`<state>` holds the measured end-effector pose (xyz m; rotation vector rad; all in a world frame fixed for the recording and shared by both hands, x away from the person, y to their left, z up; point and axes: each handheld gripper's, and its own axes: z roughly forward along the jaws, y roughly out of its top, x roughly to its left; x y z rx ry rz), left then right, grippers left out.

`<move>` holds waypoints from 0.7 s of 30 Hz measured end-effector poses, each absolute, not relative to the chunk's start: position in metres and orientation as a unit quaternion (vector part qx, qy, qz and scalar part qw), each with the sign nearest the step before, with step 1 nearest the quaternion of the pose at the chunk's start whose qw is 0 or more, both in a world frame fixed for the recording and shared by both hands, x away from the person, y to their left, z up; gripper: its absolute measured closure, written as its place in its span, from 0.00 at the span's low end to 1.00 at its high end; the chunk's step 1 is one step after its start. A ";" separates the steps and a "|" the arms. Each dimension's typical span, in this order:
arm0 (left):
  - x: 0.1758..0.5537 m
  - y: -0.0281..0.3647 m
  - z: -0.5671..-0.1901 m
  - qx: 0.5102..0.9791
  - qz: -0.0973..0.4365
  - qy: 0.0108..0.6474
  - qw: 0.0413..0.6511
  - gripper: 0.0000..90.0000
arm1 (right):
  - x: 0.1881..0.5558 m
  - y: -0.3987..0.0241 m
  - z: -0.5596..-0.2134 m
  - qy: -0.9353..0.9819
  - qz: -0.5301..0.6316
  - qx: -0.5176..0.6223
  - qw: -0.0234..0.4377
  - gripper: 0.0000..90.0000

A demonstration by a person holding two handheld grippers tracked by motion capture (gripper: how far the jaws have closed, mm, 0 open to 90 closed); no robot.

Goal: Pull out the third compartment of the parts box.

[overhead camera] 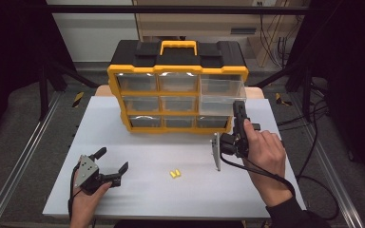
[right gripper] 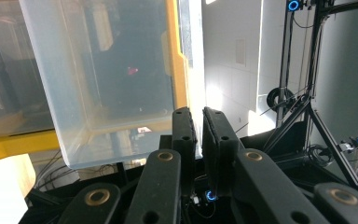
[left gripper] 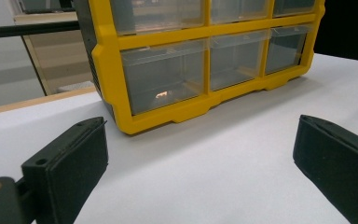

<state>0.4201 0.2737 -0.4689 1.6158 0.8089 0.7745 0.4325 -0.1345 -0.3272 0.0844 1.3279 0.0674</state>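
Right gripper (overhead camera: 240, 110) pinched on the front wall of a pulled-out clear drawer (overhead camera: 221, 95); left gripper (overhead camera: 110, 161) gaping over the table

At the left of the high view the left gripper rests low on the white table (overhead camera: 138, 194), jaws spread wide with nothing between them; its own view looks across bare tabletop at the bottom row of the yellow-and-black drawer organiser (overhead camera: 177, 85). Near mid-table, in front of the organiser, lies a small yellow piece (overhead camera: 175, 174), well apart from both grippers. At the right, the top-right drawer stands slid out of the organiser, and the right gripper, tipped on its side in the person's hand (overhead camera: 265, 152), has its jaws almost together on that drawer's front edge; in its own view the clear wall (right gripper: 107, 79) runs down between the narrow jaws
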 end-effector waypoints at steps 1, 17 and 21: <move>0.420 0.274 -0.469 0.684 0.328 0.342 0.555 0.03 | 0.431 -0.134 -0.327 0.616 0.032 0.039 0.786 0.93; 0.420 0.274 -0.469 0.683 0.328 0.342 0.556 0.03 | 0.425 -0.135 -0.329 0.617 0.032 0.042 0.785 0.92; 0.420 0.274 -0.469 0.684 0.328 0.342 0.554 0.03 | 0.424 -0.135 -0.330 0.618 0.031 0.039 0.785 0.92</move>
